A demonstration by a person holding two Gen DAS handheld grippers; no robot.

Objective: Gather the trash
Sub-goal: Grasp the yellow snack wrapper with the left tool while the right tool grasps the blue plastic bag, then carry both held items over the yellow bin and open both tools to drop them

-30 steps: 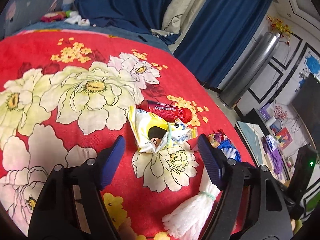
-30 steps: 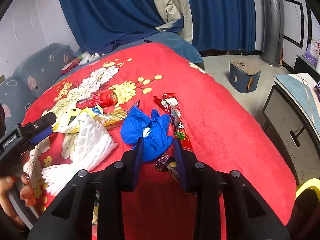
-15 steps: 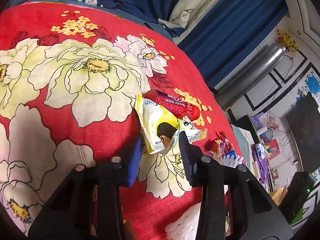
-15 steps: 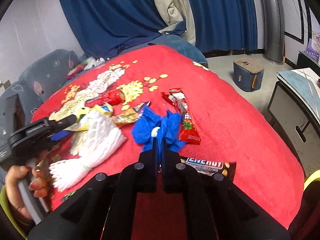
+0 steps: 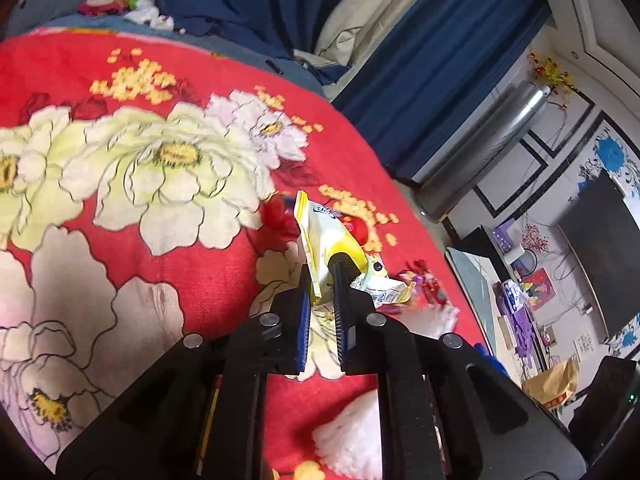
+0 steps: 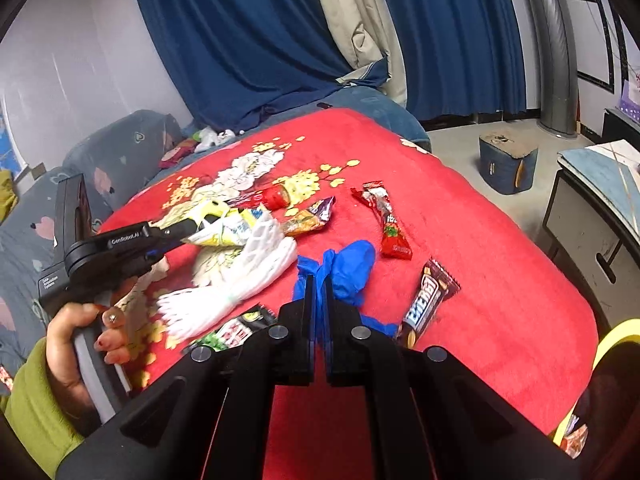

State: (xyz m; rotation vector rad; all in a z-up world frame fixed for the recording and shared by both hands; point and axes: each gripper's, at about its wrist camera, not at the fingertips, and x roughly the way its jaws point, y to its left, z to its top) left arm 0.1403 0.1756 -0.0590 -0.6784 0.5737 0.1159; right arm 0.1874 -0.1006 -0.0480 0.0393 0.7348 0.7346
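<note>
Two pieces of trash are gripped at once on the red floral blanket. The left gripper is clamped on the edge of a yellow-and-white snack packet, which is tipped up off the blanket. The right gripper is pinched together on a bunched fold of the blue glove, whose bulk lies just beyond the jaws.

The step in hand is judged to be the lift after the grasp. Next, both pieces need to be carried clear without being dropped and taken to a bin, which cannot be identified in either view.

What remains is shown mainly by the right wrist view: a white foam net sleeve, a red tube, a red wrapper, a brown chocolate bar and a green-and-white packet, all apart on the blanket, and the person's hand on the left handle. Only the pinch on the packet is shown closely by the left wrist view.
</note>
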